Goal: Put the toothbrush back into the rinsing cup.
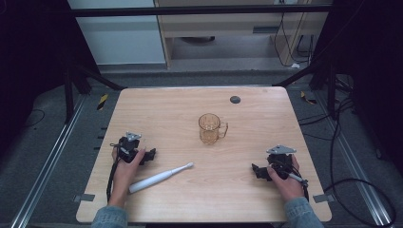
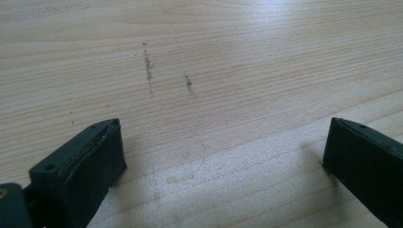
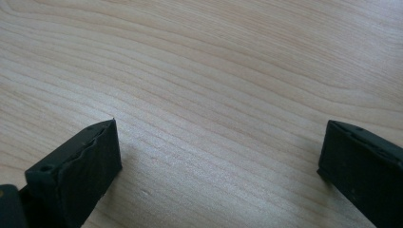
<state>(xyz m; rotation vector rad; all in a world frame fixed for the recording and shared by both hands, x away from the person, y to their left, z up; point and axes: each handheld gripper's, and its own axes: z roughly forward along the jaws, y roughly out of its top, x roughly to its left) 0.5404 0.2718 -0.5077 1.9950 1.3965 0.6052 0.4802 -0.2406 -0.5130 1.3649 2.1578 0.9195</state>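
Both hand-held grippers sit low on the tabletop (image 1: pixel 256 104), jaws spread wide with nothing between them. The left hand-held gripper (image 1: pixel 151 155) is just beside the white toothbrush (image 1: pixel 160 177); the right hand-held gripper (image 1: pixel 256 171) is well apart from it. An amber mug (image 1: pixel 211 128) stands mid-table.

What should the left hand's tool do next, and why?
Probably slide the left tool toward the toothbrush and lower its jaws around the handle. Its jaws stand wide open with nothing between them, and the toothbrush lies on the table right beside it.
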